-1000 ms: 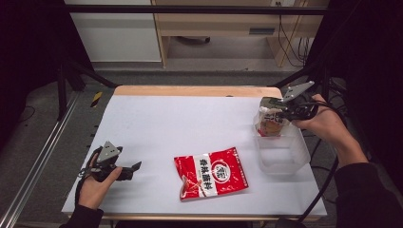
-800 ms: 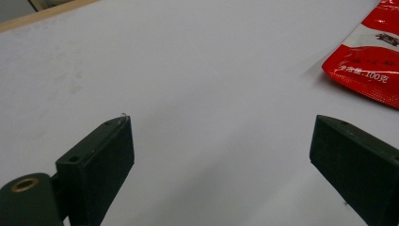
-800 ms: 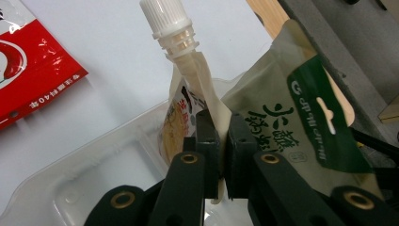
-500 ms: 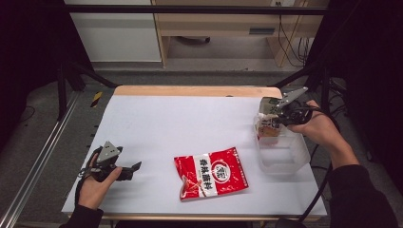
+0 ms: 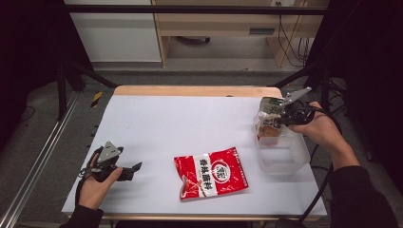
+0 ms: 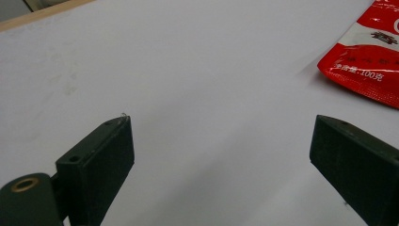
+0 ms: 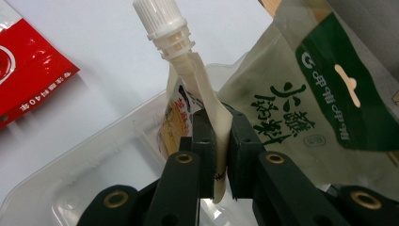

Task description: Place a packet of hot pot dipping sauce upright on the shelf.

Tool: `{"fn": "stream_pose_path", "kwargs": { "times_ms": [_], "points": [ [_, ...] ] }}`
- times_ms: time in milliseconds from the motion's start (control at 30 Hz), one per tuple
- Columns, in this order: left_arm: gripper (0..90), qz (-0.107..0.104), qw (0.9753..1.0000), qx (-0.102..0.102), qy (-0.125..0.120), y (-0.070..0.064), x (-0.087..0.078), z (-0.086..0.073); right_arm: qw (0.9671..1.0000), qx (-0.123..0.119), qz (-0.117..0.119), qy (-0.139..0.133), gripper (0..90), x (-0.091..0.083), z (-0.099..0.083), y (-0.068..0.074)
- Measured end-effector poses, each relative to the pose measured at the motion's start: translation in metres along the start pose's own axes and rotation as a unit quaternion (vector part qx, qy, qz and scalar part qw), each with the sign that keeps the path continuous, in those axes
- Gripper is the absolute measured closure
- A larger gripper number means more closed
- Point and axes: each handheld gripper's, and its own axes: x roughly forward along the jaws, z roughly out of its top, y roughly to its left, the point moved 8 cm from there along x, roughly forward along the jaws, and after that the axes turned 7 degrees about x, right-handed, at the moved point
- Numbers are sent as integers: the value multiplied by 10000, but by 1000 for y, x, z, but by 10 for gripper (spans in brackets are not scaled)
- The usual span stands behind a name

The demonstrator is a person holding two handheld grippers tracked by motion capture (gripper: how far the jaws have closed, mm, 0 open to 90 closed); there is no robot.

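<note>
My right gripper [image 7: 219, 120] is shut on the flat upper edge of a white-capped spout pouch [image 7: 176, 70], just below its cap. In the high view this pouch [image 5: 267, 130] hangs from the right gripper [image 5: 274, 118] over the far end of a clear plastic container [image 5: 285, 159] at the table's right side. A beige pouch with a green label [image 7: 324, 89] stands close beside it. A red seasoning packet [image 5: 210, 173] lies flat near the table's front middle. My left gripper [image 5: 134, 167] rests at the front left, open, with bare table between its jaws [image 6: 221, 160].
The white table top [image 5: 190, 123] is bare across its far and middle parts. The red packet's corner [image 6: 371, 61] lies ahead and to the right of the left gripper. The clear container's rim [image 7: 75, 165] lies under the right gripper.
My right gripper has come slightly nearer and lower with the spout pouch, over the clear container. The left gripper and the red packet have not moved.
</note>
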Motion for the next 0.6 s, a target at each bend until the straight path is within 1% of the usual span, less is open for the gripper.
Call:
{"fn": "stream_pose_path", "kwargs": {
  "times_ms": [67, 167, 200, 267, 333, 367, 400, 500, 567, 600],
  "points": [
    [71, -10, 10000, 12, 8, 0, 0, 0, 10000, 39, -10, -17, 820, -1, -1, -1],
    [71, -14, 10000, 16, 19, -1, 0, 0, 9999, 116, 56, -75, 780, -2, -2, 0],
    [71, -14, 10000, 16, 19, -1, 0, 0, 9999, 116, 56, -75, 780, -2, -2, 0],
    [71, -10, 10000, 14, 23, -1, 0, 0, 9997, 190, 75, -132, 717, -2, -3, 0],
    [71, -9, 10000, 9, 18, -1, 0, 0, 9996, 250, 37, -140, 655, -3, -4, 0],
    [71, -8, 10000, 7, 16, 0, 0, 0, 9995, 268, 16, -138, 637, -4, -4, 0],
    [71, -8, 10000, 7, 16, 0, 0, 0, 9995, 268, 16, -138, 637, -4, -4, 0],
    [71, -5, 10000, 9, 15, 0, 0, 0, 9990, 357, -11, -261, 583, -9, -1, 2],
    [71, -13, 10000, 22, 22, -1, 0, 0, 9987, 370, -49, -358, 537, -14, 2, 5],
    [71, -10, 10000, 33, 23, -1, 1, 0, 9985, 337, -98, -413, 508, -17, 4, 6]
  ]
}}
